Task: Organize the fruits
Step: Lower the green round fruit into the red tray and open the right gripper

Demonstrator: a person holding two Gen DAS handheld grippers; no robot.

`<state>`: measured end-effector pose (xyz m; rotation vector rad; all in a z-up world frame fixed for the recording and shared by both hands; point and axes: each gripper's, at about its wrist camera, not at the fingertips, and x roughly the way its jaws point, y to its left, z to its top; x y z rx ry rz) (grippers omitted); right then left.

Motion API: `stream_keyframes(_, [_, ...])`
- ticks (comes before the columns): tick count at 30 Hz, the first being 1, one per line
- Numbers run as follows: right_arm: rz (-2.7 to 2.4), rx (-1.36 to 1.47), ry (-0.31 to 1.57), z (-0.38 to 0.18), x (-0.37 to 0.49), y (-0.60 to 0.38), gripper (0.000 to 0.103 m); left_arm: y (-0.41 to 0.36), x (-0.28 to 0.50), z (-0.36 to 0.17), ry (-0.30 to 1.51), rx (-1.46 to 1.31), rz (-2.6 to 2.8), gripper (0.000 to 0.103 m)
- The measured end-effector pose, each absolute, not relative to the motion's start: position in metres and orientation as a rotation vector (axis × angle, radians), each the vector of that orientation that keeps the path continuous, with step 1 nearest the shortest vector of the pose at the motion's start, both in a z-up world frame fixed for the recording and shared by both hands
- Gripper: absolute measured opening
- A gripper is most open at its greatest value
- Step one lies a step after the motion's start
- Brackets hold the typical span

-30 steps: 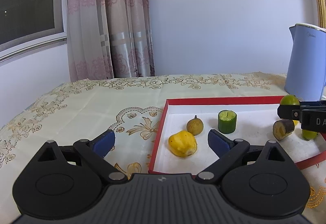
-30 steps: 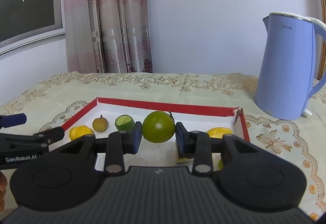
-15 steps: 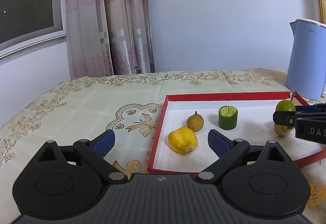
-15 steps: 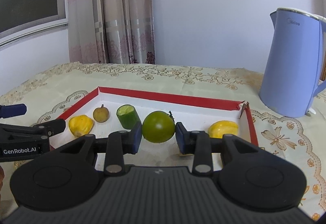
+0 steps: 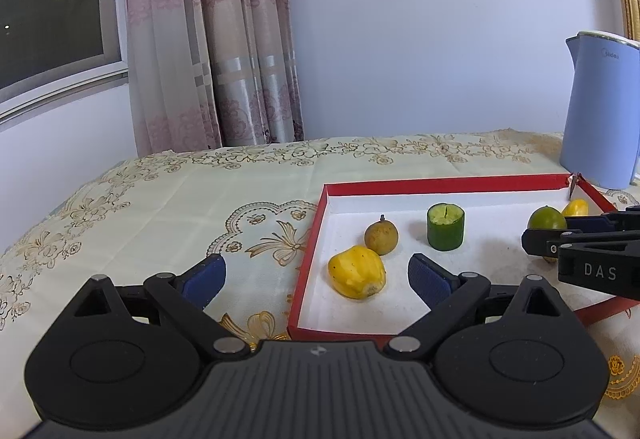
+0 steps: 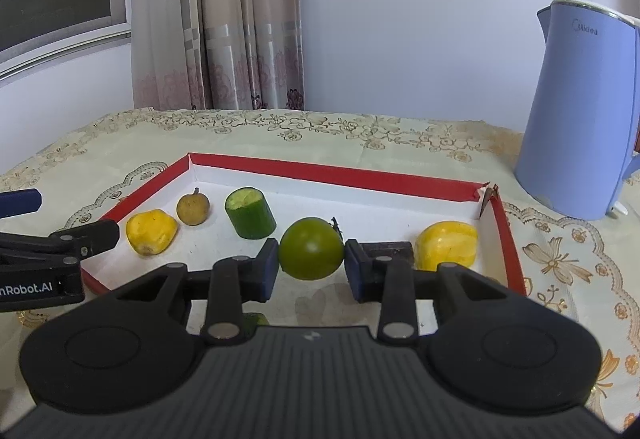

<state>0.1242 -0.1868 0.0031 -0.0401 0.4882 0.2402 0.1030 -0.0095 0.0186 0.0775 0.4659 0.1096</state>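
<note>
The right tool (image 6: 311,271) was clenched on a round green fruit (image 6: 311,254), its two blue pads pressed against the fruit's sides, holding it over the near part of a red-walled tray (image 6: 332,172) with a white floor. The left tool (image 5: 316,279) was released, its pads spread wide with nothing between them, hovering at the tray's near left corner above the desk (image 5: 168,207).

By the look of it, the sorting was partly done. Inside the tray stood a yellow fruit (image 5: 357,271), a small brown fruit (image 5: 381,237) just behind it and a green cut cylinder (image 5: 445,226), spaced in a loose row. A second yellow fruit (image 6: 447,245) sat toward the right wall. The green fruit had not yet been set down, so placing it seemed to be the step left.

The right wrist view showed the grip itself, a dark block (image 6: 394,249) behind the right pad, and a scrap of green under the tool body, too hidden to identify. The left wrist view showed the left tool's empty gap and the right tool from the side. Beyond the tray stood a blue kettle (image 6: 584,111), with curtains (image 6: 216,15) against the far wall.
</note>
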Motion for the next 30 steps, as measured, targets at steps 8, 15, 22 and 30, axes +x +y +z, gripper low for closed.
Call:
stream_keyframes(8, [0.239,-0.050,0.504,-0.002,0.127,-0.185,0.033,-0.010,0.103,0.019,0.469,0.078,0.109,0.099])
stream_keyframes(15, [0.233,-0.052,0.509,-0.003,0.128,-0.186,0.033,-0.010,0.103,0.019,0.469,0.078,0.110,0.099])
stream_keyframes(22, [0.229,-0.050,0.515,-0.006,0.130,-0.187,0.033,-0.010,0.103,0.018,0.470,0.082,0.106,0.099])
stream_keyframes(30, [0.222,-0.053,0.524,-0.010,0.132,-0.186,0.034,-0.011,0.104,0.018,0.471,0.083,0.104,0.099])
